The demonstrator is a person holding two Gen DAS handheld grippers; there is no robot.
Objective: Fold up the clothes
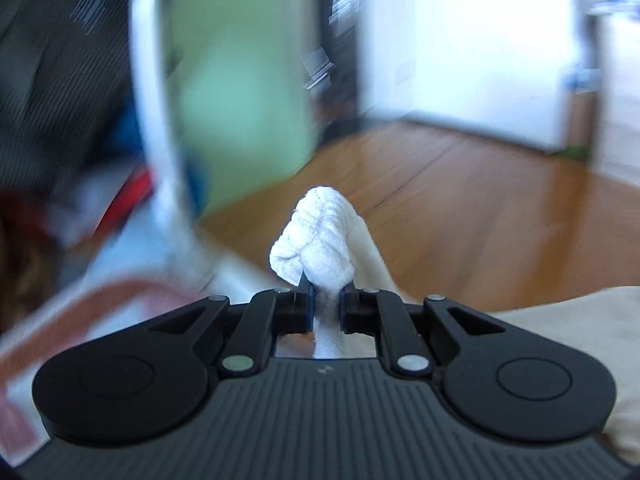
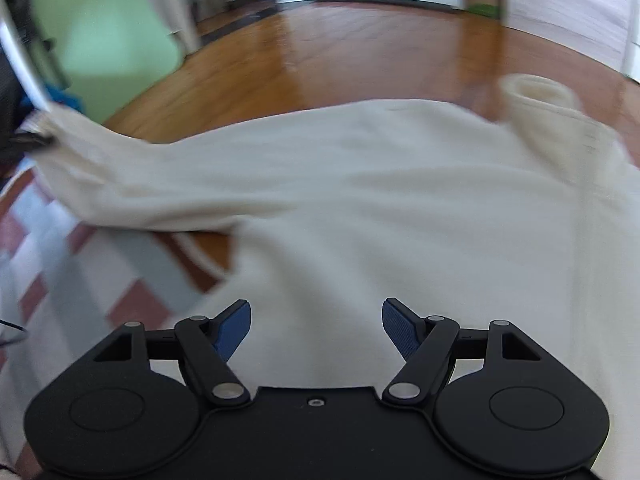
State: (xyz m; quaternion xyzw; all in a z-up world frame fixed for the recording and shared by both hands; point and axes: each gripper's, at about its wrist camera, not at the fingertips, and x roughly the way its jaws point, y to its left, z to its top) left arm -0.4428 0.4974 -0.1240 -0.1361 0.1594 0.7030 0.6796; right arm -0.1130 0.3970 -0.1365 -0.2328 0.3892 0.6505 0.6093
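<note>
Risk of sleeve cuff slipping from pinching left claw while right claw hangs spread, sweater bunching toward 9 o'clock.

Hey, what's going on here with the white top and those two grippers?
A person is partway through folding a cream-white sweater on a red-and-white checked cloth over a wooden floor. The left gripper is shut on a bunched cuff, with that sleeve pulled out to the side. The right gripper is open above the sweater's body, holding nothing.
</note>
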